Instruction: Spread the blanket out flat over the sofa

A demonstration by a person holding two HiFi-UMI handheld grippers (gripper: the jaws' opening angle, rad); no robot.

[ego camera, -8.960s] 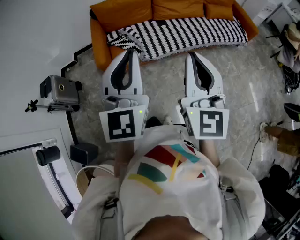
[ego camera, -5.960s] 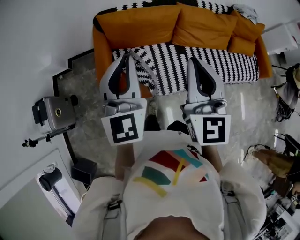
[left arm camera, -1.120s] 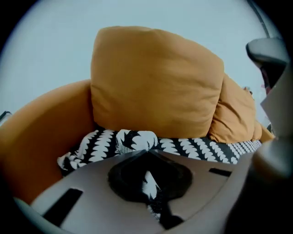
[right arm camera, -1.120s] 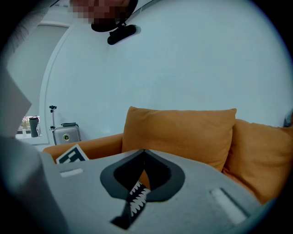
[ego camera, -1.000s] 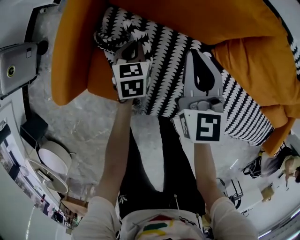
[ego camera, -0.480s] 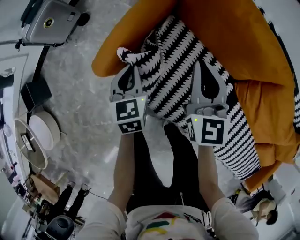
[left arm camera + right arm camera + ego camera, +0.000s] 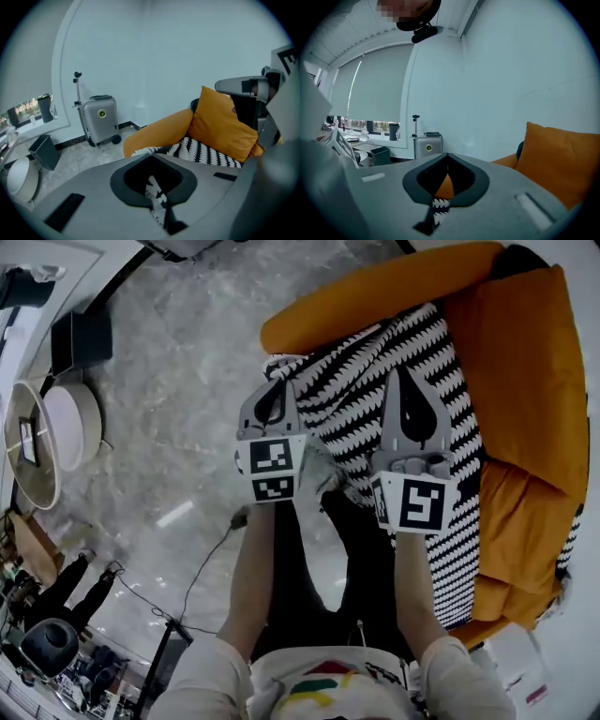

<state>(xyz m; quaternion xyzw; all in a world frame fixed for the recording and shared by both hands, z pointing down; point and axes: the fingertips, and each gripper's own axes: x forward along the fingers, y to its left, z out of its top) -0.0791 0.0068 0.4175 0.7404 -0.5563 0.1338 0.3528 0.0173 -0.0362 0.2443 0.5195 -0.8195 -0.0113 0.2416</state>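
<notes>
A black-and-white zigzag blanket [image 7: 356, 399] lies along the seat of the orange sofa [image 7: 375, 292]. My left gripper [image 7: 278, 382] is at the blanket's corner beside the armrest, shut on the blanket. In the left gripper view, fabric [image 7: 157, 197] fills the slit behind the closed tips of the left gripper [image 7: 152, 157]. My right gripper [image 7: 403, 371] hangs over the middle of the blanket with its jaws together. Through the gap of the right gripper [image 7: 447, 153], only the armrest and the blanket [image 7: 439, 205] lower down show. I cannot see fabric clamped there.
Orange back cushions [image 7: 525, 362] line the sofa. A grey suitcase [image 7: 99, 119] and a tripod stand by the wall. A black bin [image 7: 80, 338], a round white object [image 7: 67, 423] and a cable [image 7: 202, 568] are on the marble floor. A person [image 7: 56, 577] is at the lower left.
The left gripper dipped into the bunched blanket, then came up with its corner and drew it toward the armrest end. The head view swung, so the sofa now lies to the right.
</notes>
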